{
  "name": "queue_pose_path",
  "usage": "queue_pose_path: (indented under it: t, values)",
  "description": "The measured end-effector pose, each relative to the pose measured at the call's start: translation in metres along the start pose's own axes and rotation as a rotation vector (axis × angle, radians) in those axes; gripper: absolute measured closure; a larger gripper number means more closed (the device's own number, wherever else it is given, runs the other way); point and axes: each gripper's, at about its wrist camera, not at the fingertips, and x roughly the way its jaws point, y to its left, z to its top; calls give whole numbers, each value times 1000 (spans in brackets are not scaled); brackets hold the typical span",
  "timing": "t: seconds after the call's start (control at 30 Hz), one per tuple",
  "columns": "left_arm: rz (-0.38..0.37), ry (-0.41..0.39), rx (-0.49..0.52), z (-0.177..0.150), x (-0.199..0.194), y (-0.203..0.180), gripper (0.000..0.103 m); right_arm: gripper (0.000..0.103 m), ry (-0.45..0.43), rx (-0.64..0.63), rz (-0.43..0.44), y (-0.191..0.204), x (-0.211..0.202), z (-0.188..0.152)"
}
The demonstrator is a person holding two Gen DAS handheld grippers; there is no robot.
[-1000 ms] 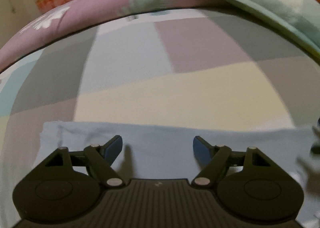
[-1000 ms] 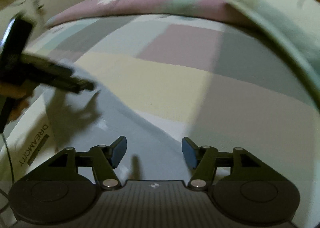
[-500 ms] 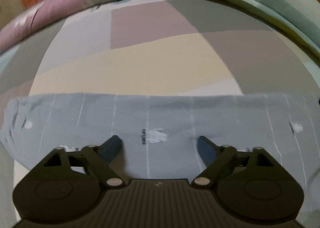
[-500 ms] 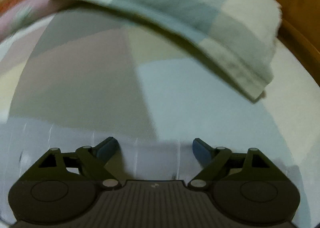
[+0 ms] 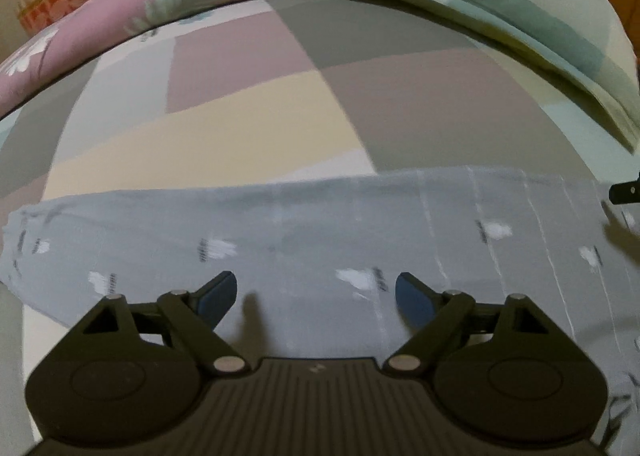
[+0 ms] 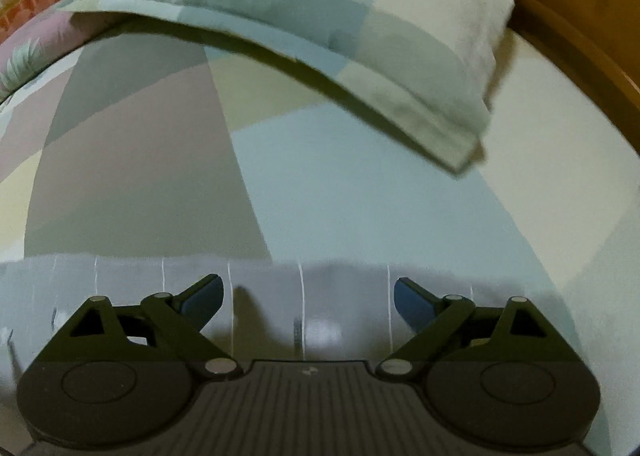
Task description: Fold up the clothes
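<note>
Below, grey garment [image 5: 320, 224] under spread left fingers [image 5: 218, 294], right fingers [image 6: 204, 296].

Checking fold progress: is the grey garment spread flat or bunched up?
Spread flat: grey garment lies smooth across the bedsheet, far edge straight.

Bed surface ahead of both grippers. The patchwork sheet [image 5: 248, 136] lies bare and flat beyond the far edge of the grey garment [image 5: 320, 232], giving open passage across the middle. Obstacles: a checked pillow [image 6: 320, 8] along the far right, overhanging the sheet; a pink floral bolster [image 5: 120, 16] along the far left; a wooden bed frame [image 6: 580, 16] far right.
</note>
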Motion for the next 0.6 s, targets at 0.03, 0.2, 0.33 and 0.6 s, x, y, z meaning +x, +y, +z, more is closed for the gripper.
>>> queue_pose_path:
  t: [0.03, 0.2, 0.33, 0.6]
  values:
    - [1, 3, -1, 0, 2, 0, 16, 8, 8, 4, -4, -2, -1, -4]
    - [7, 18, -7, 3, 12, 1, 12, 5, 18, 18, -23, -10, 10, -10]
    - [12, 30, -12, 6, 21, 2, 11, 2, -17, 29, -28, -17, 24, -3]
    - [-40, -11, 55, 4, 1, -2, 14, 1, -93, -129, 147, -34, -10, -15]
